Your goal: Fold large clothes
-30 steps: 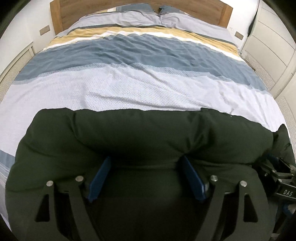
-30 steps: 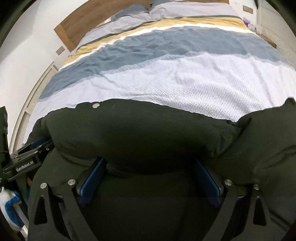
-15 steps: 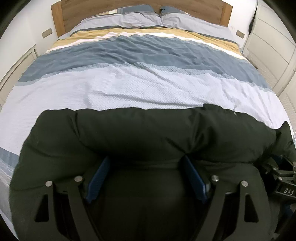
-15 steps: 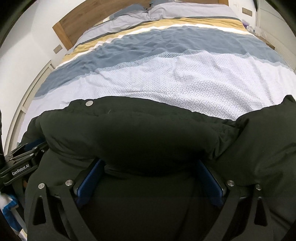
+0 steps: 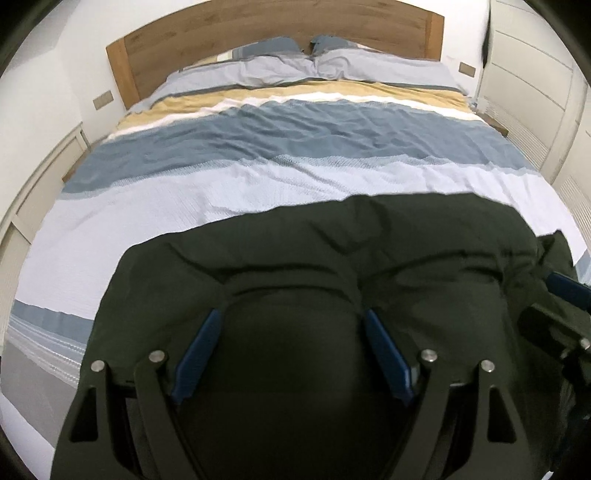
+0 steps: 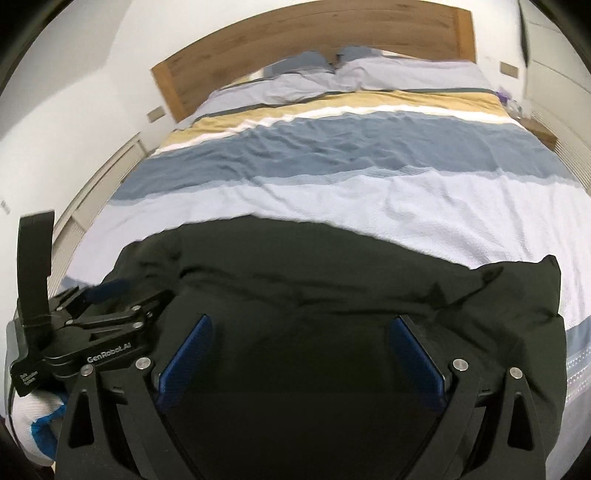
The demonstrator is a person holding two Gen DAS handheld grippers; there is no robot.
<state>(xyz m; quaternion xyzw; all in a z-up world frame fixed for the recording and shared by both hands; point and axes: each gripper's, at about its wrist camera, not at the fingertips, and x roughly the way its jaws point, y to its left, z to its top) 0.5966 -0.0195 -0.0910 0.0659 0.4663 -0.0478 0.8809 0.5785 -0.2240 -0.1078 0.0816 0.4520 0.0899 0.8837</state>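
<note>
A large dark green padded garment lies at the foot of the bed, bunched into a thick roll; it also fills the lower right wrist view. My left gripper has its blue-padded fingers spread wide with the garment's bulk between them. My right gripper is likewise wide open, its blue pads on either side of the dark fabric. The fingertips are hidden under the cloth. The left gripper's body shows at the left of the right wrist view.
The bed has a striped duvet in light grey, blue, white and yellow, with pillows against a wooden headboard. White cabinets stand on the right and a low white unit on the left.
Both grippers have lifted and pulled back, so more of the headboard and pillows shows. The garment's far edge has shifted and now slants, its roll flatter than before.
</note>
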